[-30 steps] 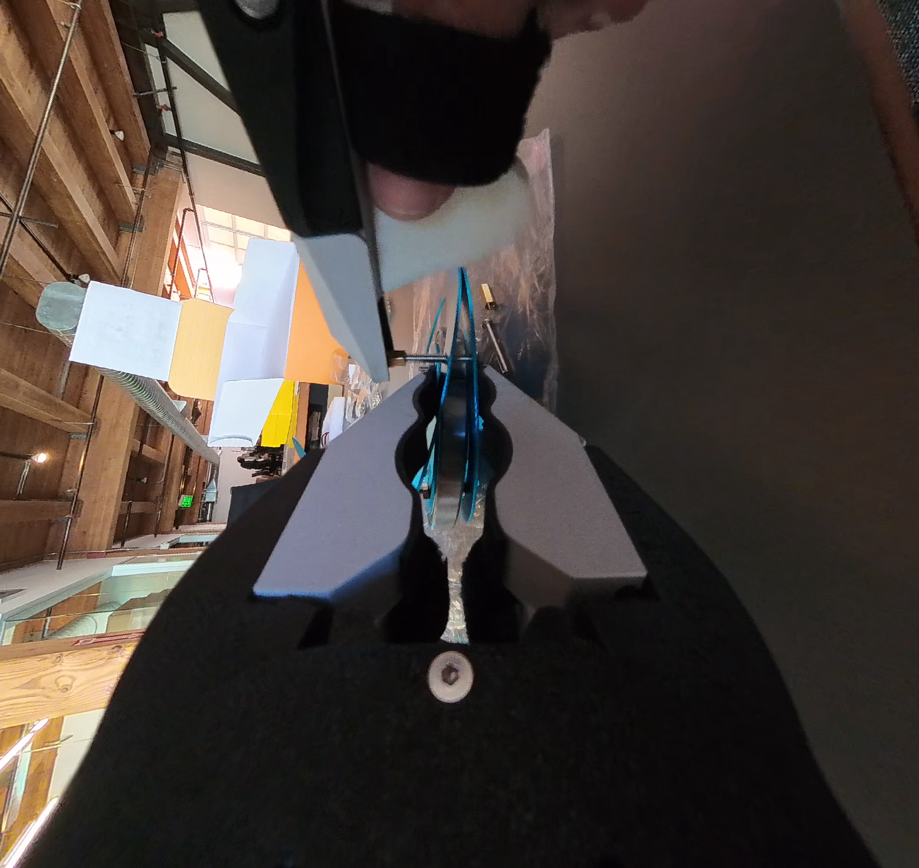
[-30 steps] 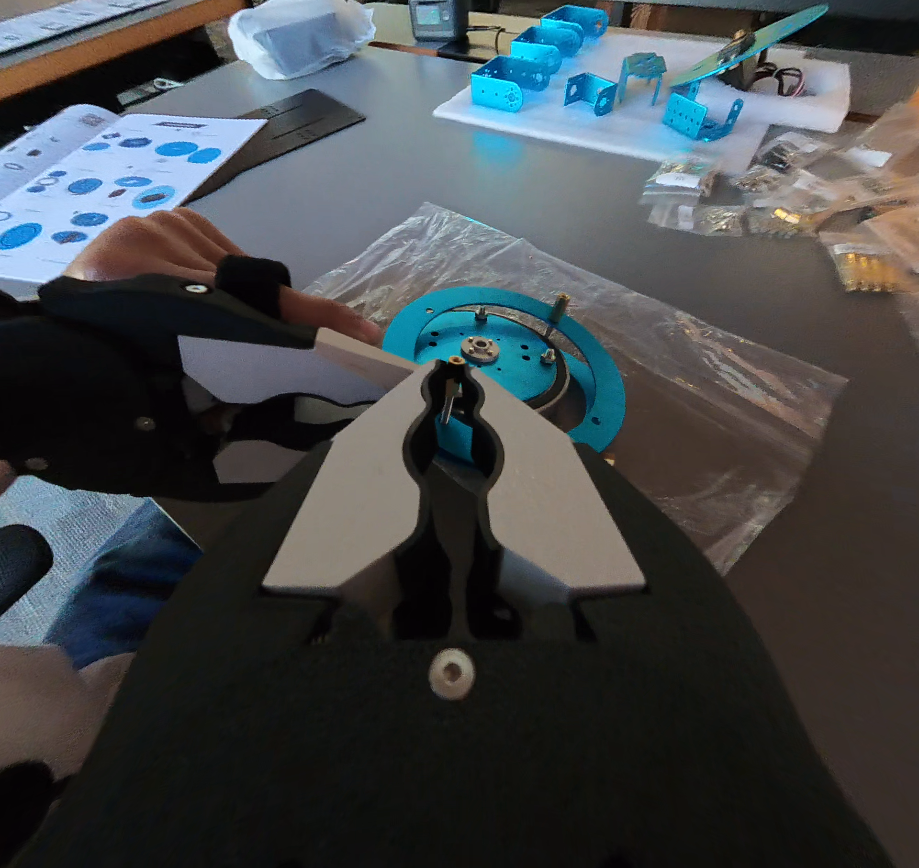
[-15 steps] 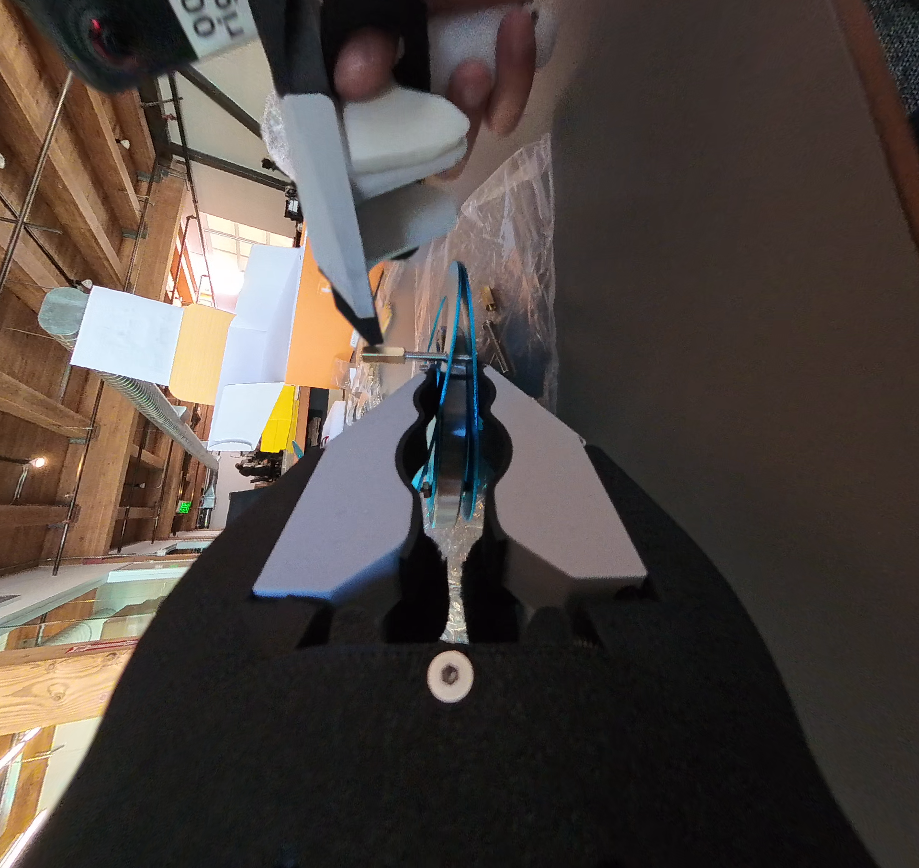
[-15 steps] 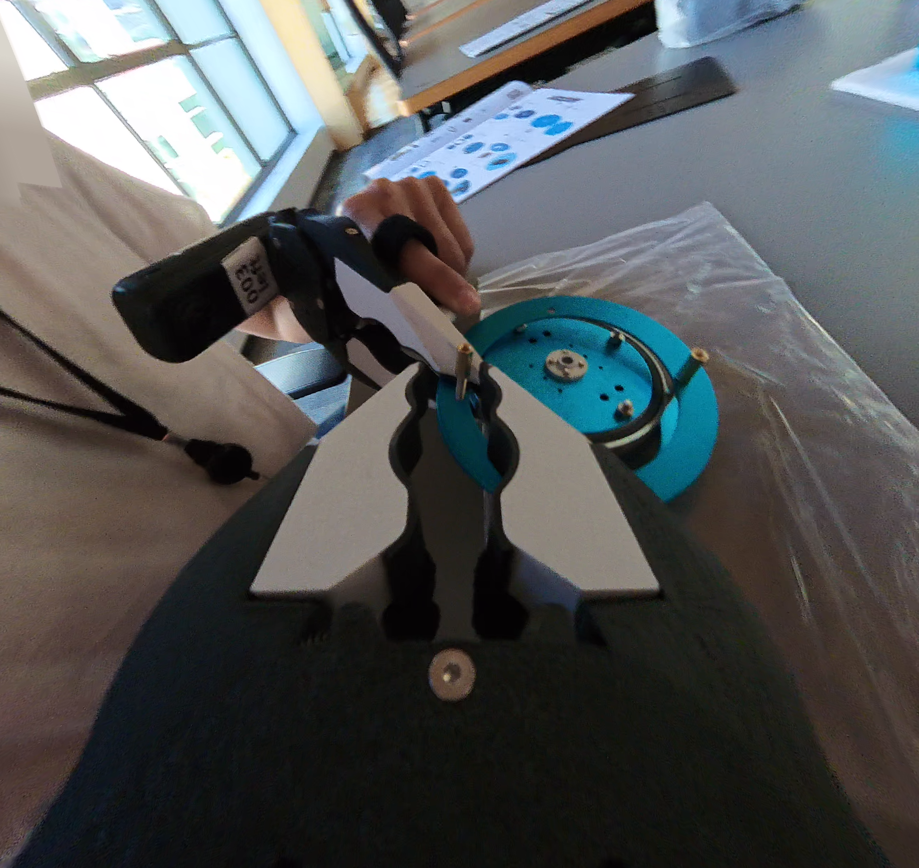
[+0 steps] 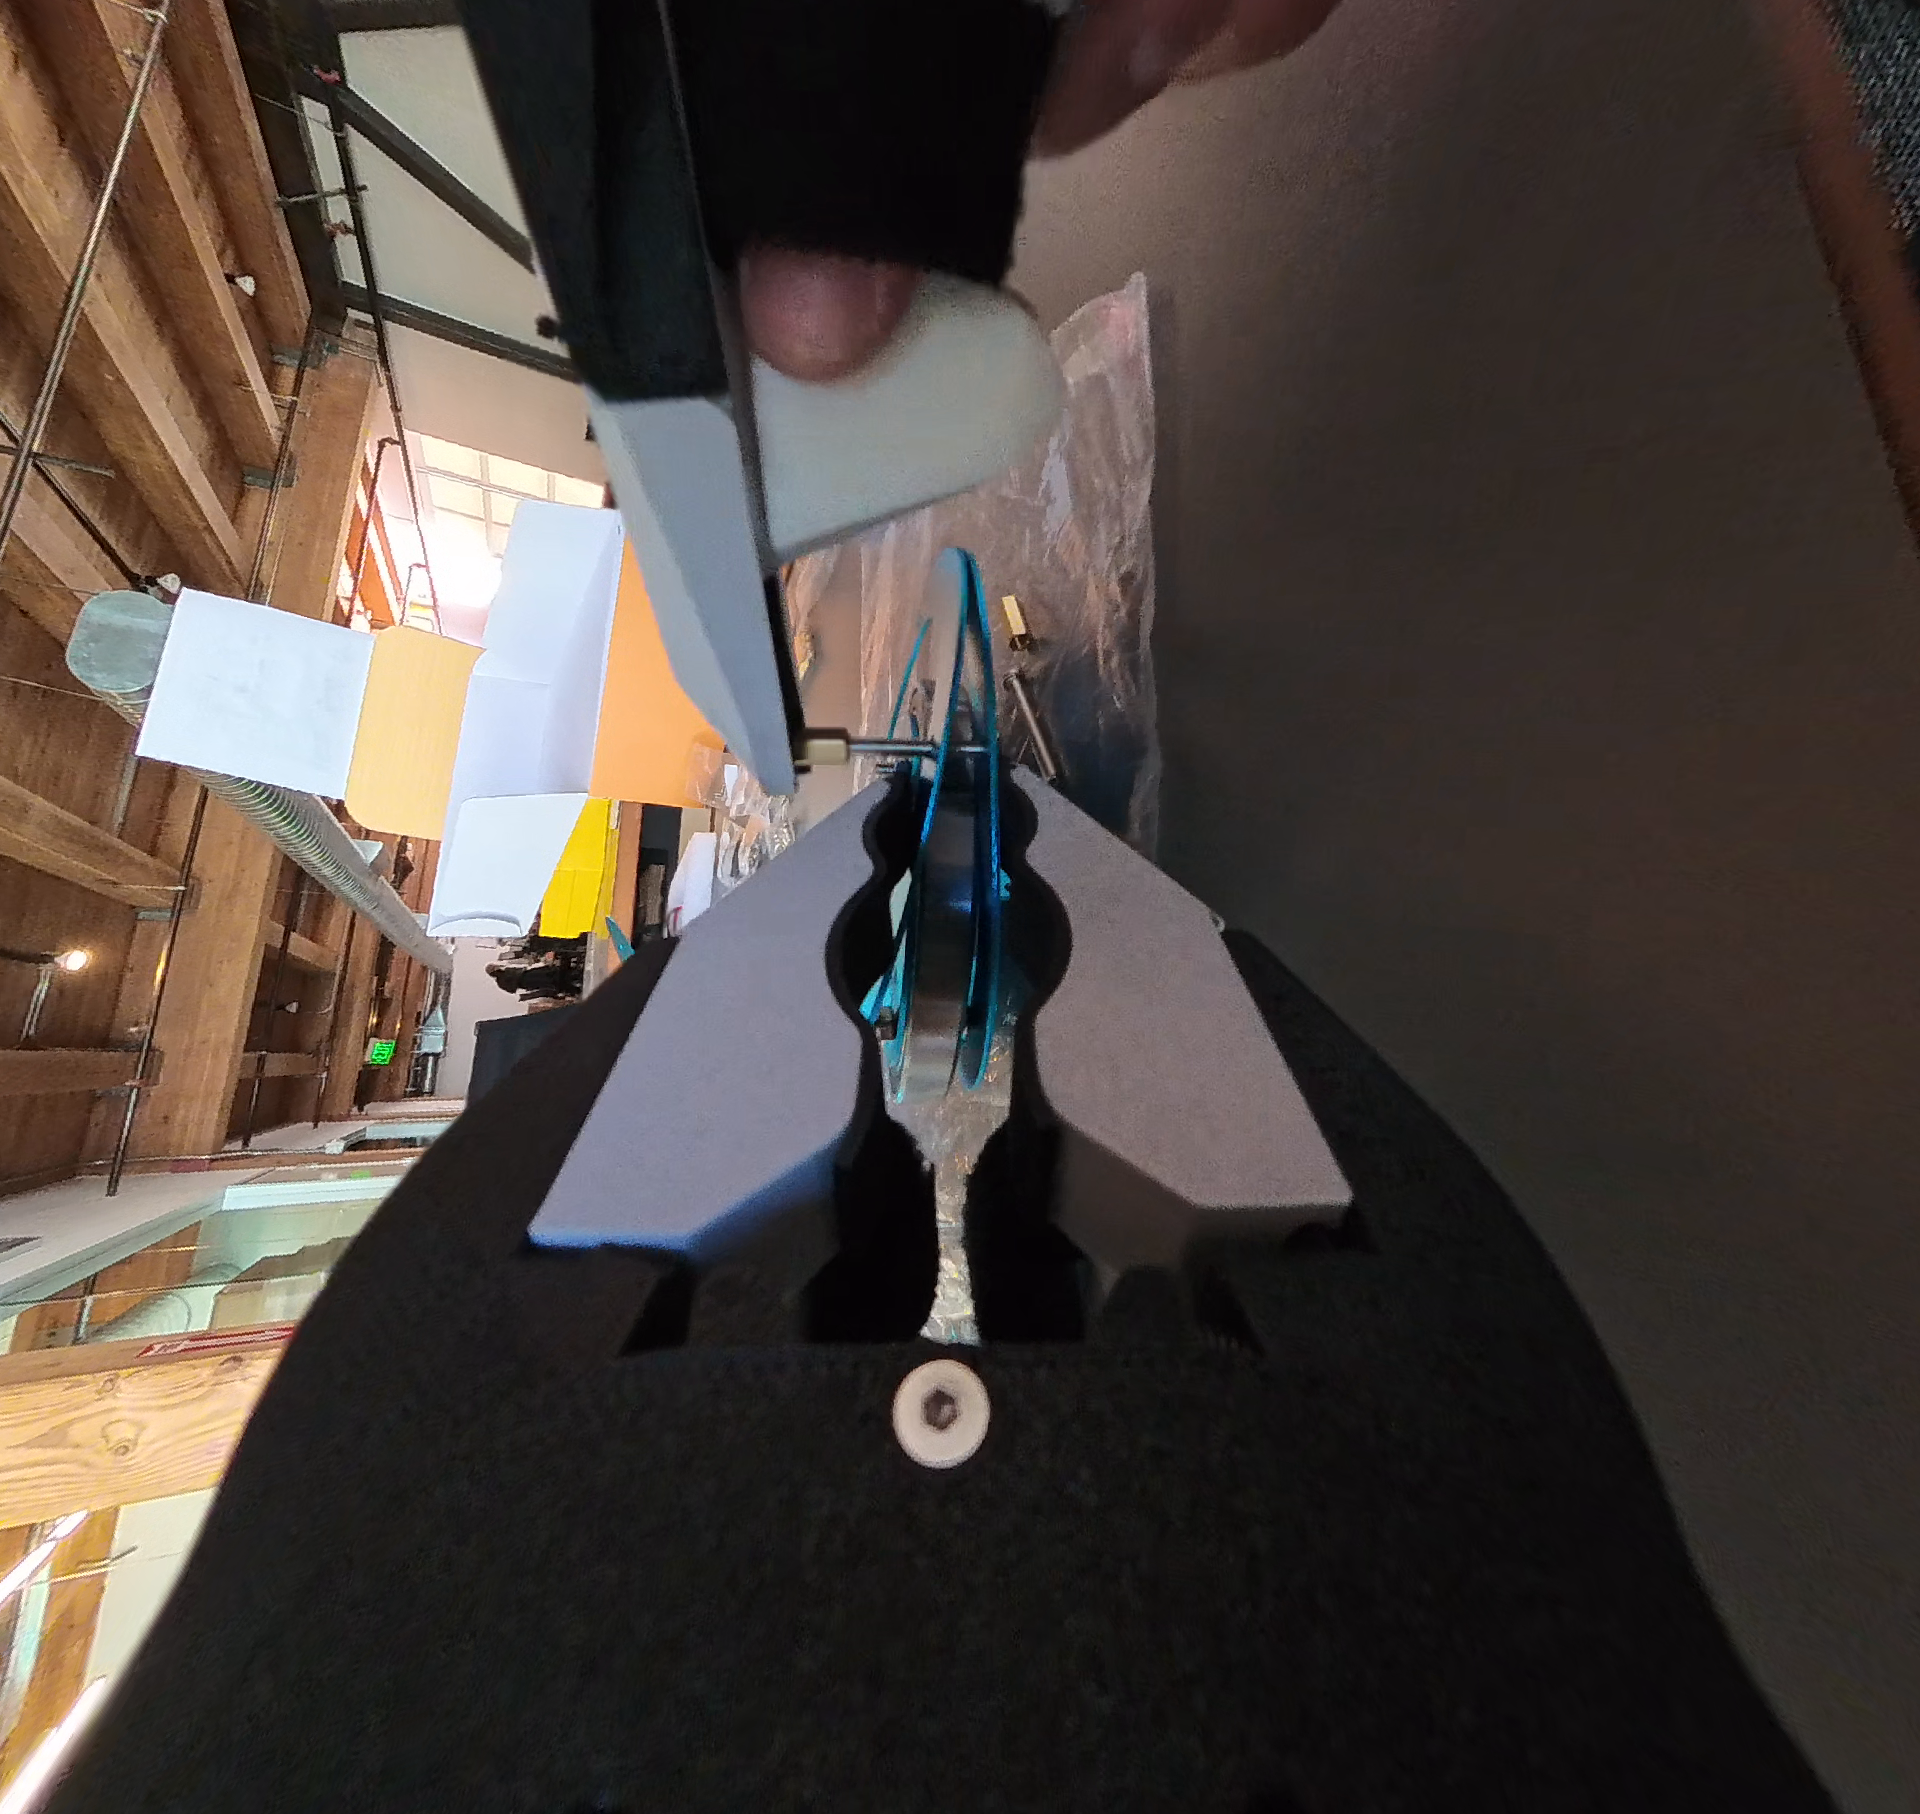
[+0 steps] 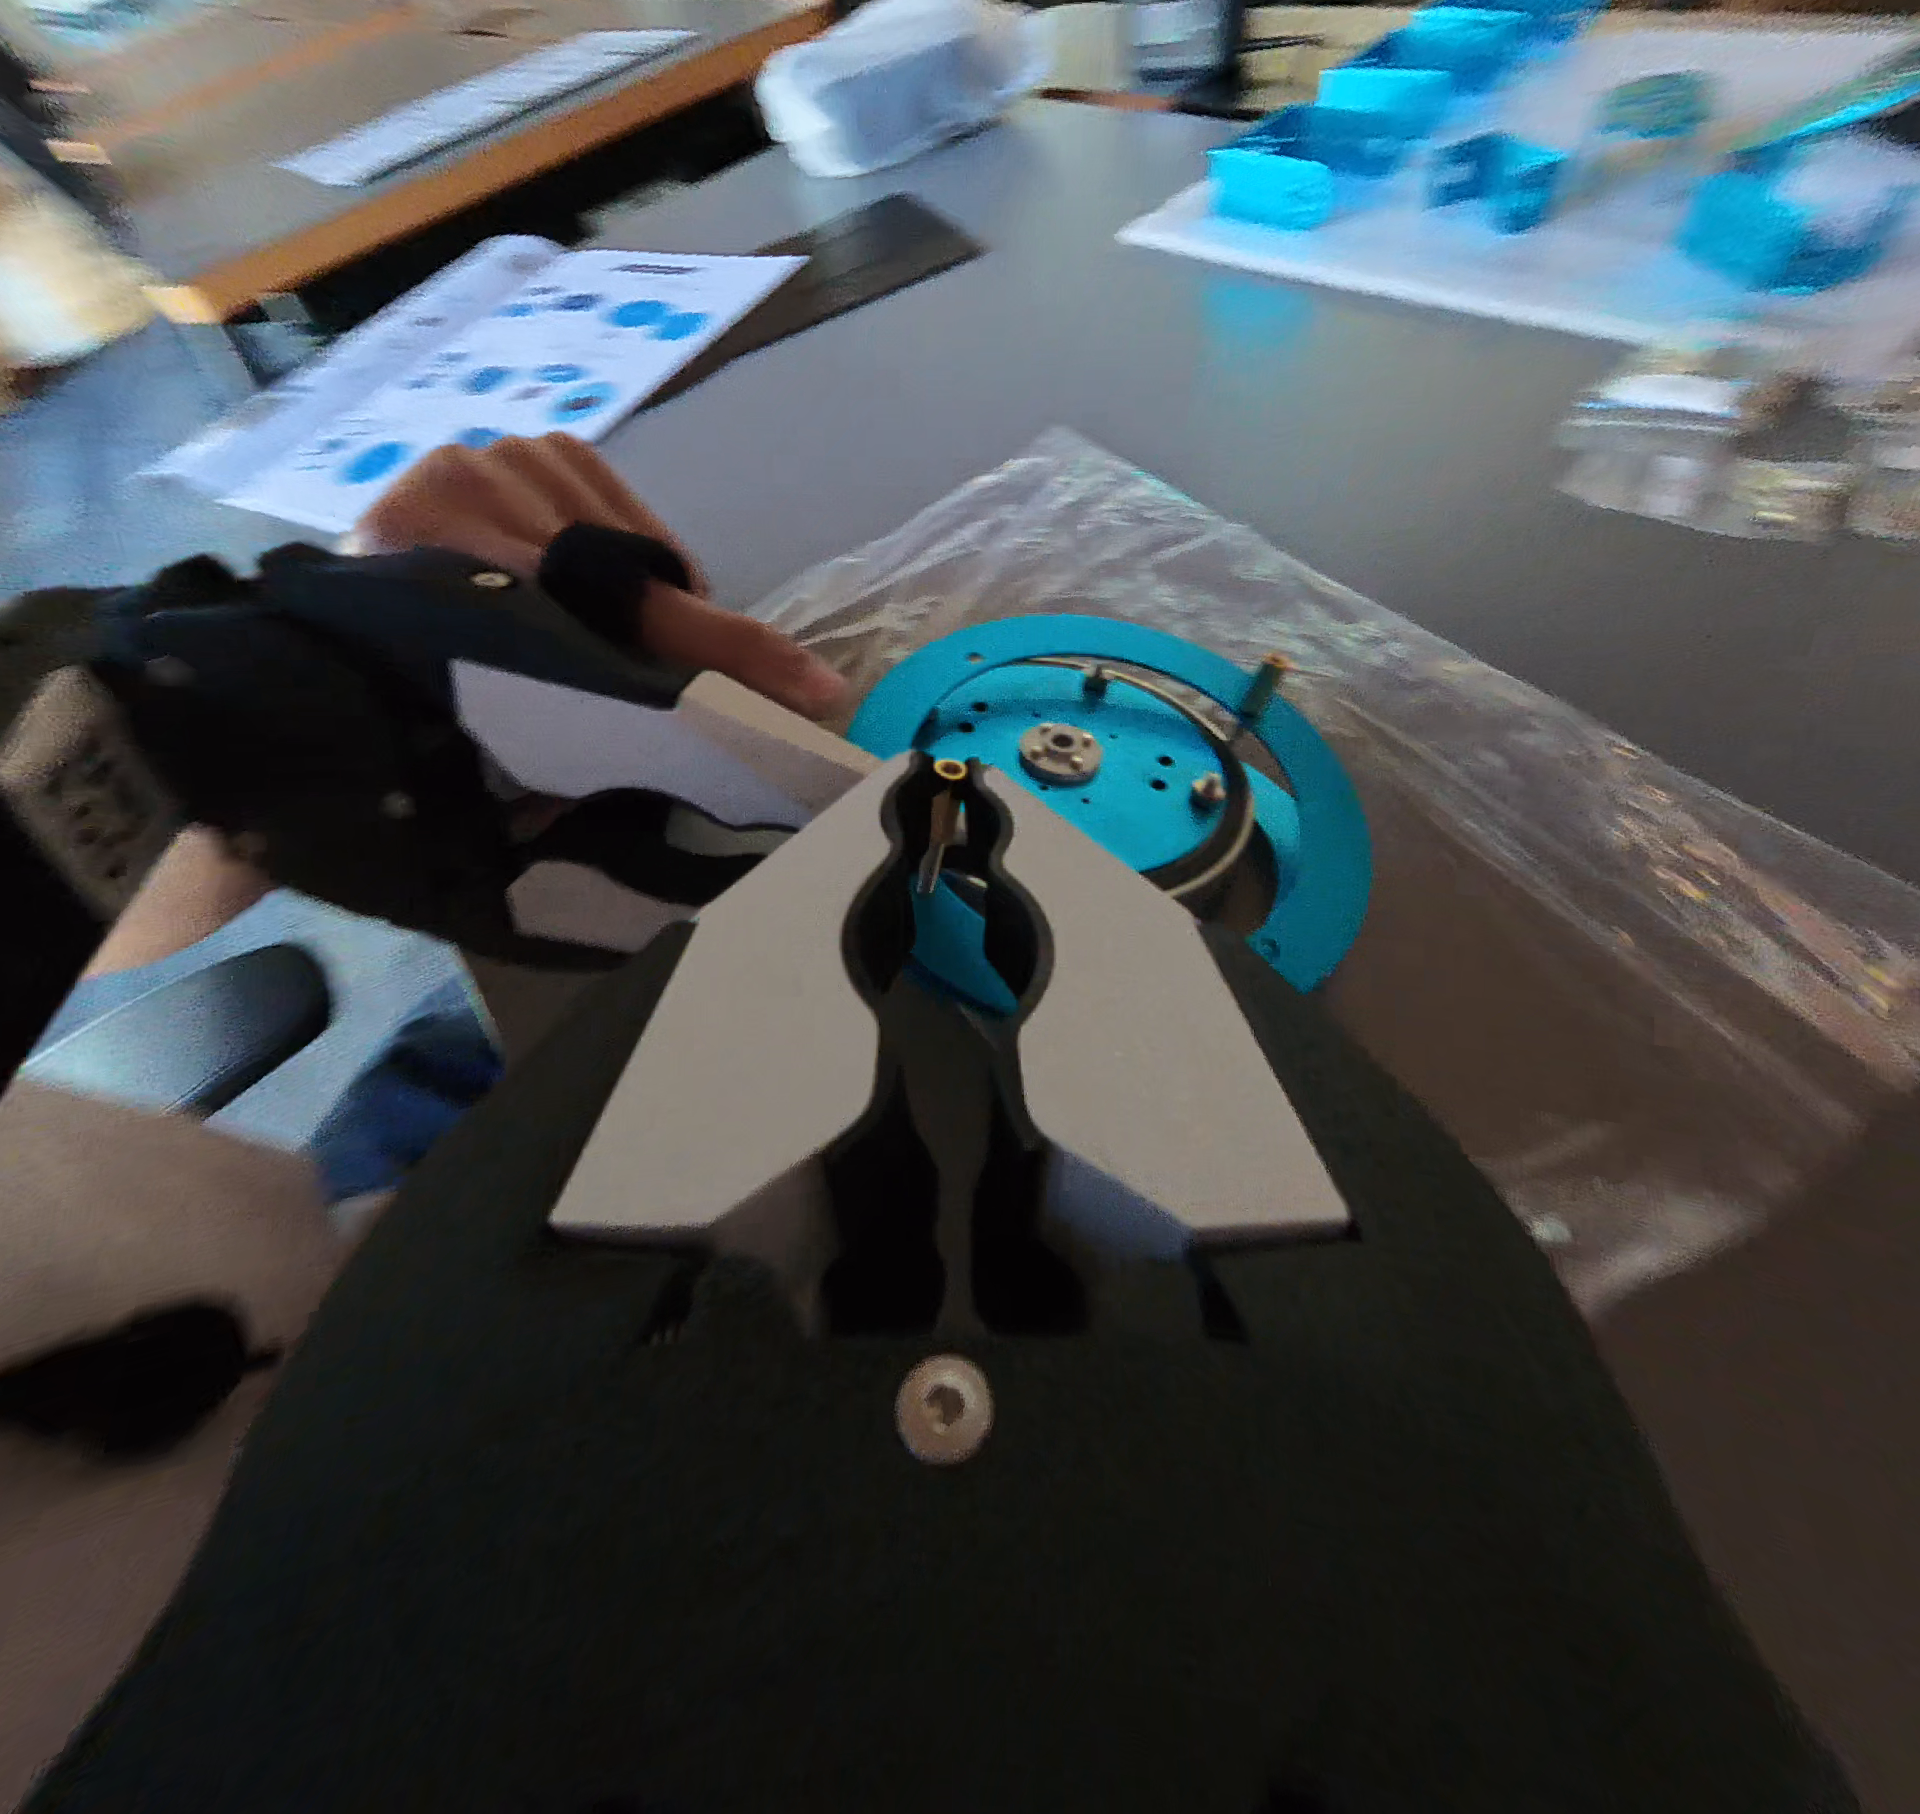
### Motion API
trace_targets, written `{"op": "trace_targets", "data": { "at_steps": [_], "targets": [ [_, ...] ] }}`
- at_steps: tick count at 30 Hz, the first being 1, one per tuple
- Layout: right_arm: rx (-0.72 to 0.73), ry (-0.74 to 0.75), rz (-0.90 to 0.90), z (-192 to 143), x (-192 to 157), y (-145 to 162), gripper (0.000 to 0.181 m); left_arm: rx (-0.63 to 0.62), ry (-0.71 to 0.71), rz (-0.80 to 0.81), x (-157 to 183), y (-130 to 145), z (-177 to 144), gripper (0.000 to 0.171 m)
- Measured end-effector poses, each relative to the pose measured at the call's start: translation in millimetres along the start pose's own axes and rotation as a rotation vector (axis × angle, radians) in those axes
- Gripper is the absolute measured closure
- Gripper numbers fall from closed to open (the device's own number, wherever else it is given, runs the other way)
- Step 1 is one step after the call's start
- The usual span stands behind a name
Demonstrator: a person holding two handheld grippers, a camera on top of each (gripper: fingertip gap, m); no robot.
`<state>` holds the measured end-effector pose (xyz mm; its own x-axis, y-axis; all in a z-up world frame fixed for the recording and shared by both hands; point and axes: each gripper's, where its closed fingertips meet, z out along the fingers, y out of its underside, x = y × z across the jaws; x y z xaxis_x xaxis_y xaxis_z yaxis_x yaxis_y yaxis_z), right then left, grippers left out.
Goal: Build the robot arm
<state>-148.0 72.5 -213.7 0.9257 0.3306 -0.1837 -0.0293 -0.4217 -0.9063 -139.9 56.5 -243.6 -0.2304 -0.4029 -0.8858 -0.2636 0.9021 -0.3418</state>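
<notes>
Your left claw [image 5: 940, 933] is clamped on the rim of the blue disc assembly [image 6: 1164, 798] at frame centre, steadying it on the plastic bag [image 6: 1455, 725] over the counter [image 6: 1299, 382], while your right claw [image 6: 951, 788] pinches the brass standoff [image 6: 945, 769] upright at the disc's near edge.

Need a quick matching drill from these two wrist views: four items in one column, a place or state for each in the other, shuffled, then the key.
Items
1. left gripper
2. right gripper
3. clear plastic sheet
4. printed sheet with blue pictures

Places or states
A. lies flat on the grey table under the blue disc assembly
B. shut on the brass standoff
C. far left on the table, beyond the hand
D. shut on the rim of the blue disc assembly

Pairs: 1-D, 2-B, 3-A, 4-C
</notes>
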Motion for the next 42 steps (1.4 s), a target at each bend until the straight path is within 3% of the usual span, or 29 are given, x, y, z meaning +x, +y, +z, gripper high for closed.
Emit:
{"op": "trace_targets", "data": {
  "at_steps": [3, 5, 8, 9, 12, 15, 18, 22, 28, 30, 34, 42],
  "targets": [
    [0.035, 0.241, -0.032, -1, 2, 0, 0.176, -0.001, -0.001, 0.008, 1, -1, 0, 0.156],
    [0.061, 0.273, -0.016, -1, 1, 0, 0.176, 0.001, -0.001, 0.009, 1, -1, 0, 0.156],
    [0.067, 0.156, 0.023, -5, -1, -3, 0.175, 0.007, -0.001, 0.004, 1, -2, -1, 0.156],
    [0.08, 0.09, 0.003, -9, -2, -7, 0.166, 0.008, -0.001, 0.003, 1, -2, -1, 0.156],
    [0.0, -0.228, 0.033, -18, -10, 0, 0.145, 0.008, -0.002, 0.0, 0, -1, -1, 0.156],
    [-0.008, -0.441, 0.076, -24, -9, -1, 0.152, 0.01, -0.003, -0.004, 0, -1, -1, 0.156],
    [-0.019, -0.552, 0.018, -17, -14, 0, 0.163, 0.012, -0.002, -0.006, 0, 0, -1, 0.156],
    [-0.01, -0.58, 0.009, -10, -8, -5, 0.177, 0.012, -0.006, -0.02, -3, 2, -2, 0.156],
    [-0.001, -0.586, 0.022, -9, -11, 0, 0.167, 0.011, -0.003, -0.007, -1, 1, -2, 0.156],
    [0.003, -0.566, 0.03, -6, -10, 0, 0.176, 0.014, -0.003, -0.007, -1, 1, -2, 0.156],
    [0.01, -0.468, 0.084, -4, -7, 0, 0.177, 0.012, -0.003, -0.011, -1, 1, -3, 0.156],
    [0.087, 0.298, -0.039, -7, 0, 2, 0.177, 0.005, -0.005, 0.009, 1, 0, -2, 0.156]
  ]
}}
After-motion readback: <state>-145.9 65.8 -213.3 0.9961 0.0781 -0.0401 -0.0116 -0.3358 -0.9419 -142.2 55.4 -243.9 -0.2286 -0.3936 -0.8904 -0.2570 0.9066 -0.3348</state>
